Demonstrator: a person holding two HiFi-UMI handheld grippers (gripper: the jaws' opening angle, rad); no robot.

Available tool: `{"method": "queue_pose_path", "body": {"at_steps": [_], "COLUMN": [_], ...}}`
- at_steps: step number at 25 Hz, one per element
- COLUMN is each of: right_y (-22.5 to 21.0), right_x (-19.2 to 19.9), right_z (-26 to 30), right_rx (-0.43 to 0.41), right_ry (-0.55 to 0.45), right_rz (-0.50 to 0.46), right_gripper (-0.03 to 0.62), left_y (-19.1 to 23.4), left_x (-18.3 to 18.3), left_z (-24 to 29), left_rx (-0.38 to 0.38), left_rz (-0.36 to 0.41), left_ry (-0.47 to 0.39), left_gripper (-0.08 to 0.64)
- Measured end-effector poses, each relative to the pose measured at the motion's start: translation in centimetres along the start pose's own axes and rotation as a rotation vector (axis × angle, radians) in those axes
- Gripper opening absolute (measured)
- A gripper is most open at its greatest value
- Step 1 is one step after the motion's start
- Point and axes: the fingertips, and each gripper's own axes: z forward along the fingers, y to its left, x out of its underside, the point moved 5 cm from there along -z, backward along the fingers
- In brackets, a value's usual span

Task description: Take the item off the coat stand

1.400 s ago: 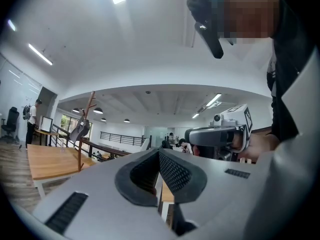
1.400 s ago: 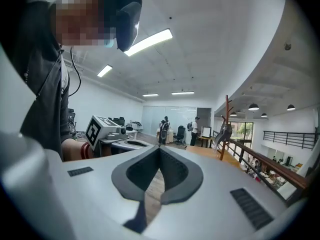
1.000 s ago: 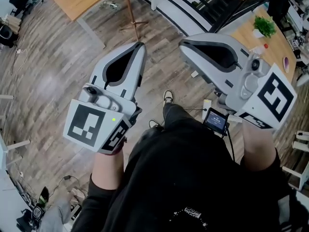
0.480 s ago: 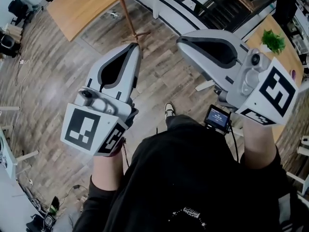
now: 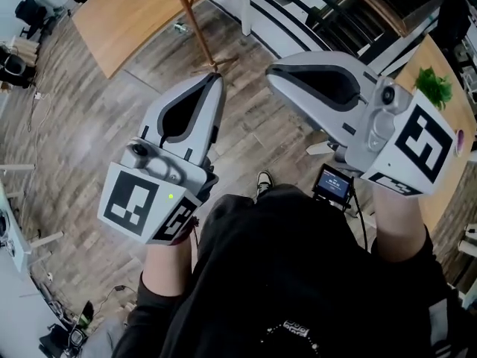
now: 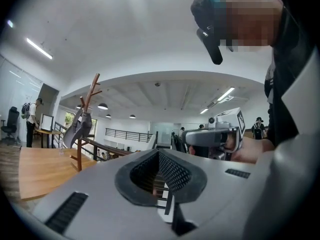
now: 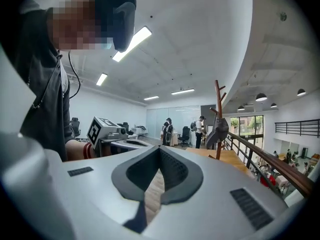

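I have both tools closed and empty: the left gripper [image 5: 215,78] and the right gripper [image 5: 273,71] each have their jaws pressed together with nothing between them. The coat stand [image 5: 191,21] is on the wood floor ahead of me, past the left gripper's tip and well apart from both grippers. The item [image 6: 80,126], grey, hangs high on the stand. It shows left of the jaws in the left gripper view and right of the jaws in the right gripper view.

Both tongs [image 5: 214,80] [image 5: 274,71] closed, empty
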Motion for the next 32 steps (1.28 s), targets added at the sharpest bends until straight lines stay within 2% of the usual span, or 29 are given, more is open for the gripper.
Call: {"method": "queue_pose_path", "body": {"at_steps": [7,13,19,25,32], "right_y": [-3.3,-4.6,-7.0,-7.9,-9.1], "right_x": [0.7,0.3,-1.2,-1.6,-1.8], "right_z": [3.7,7.3,12.0,17.5,21.6], "right_rx": [-0.004,0.04,0.103,0.137,0.158], "right_ry": [-0.019,-0.011,-0.002,0.02,0.05], "right_rz": [0.007,-0.006,-0.012,-0.019,-0.011], "right_gripper": [0.017,0.017,0.017,0.017,0.017], "left_y": [5.0,10.0,15.2,20.6,24.5], "left_x": [0.4,1.1,-0.7,-0.5,0.3], "left_z": [0.8,2.5,3.7,3.2,3.2], "left_rx": [-0.009,0.06,0.12,0.148,0.181], "left_rz": [0.025,-0.009,0.026,0.017,0.008], "left_ry": [0.008,-0.002,-0.025,-0.03,-0.029], "left_gripper": [0.0,0.0,0.0,0.0,0.0]}}
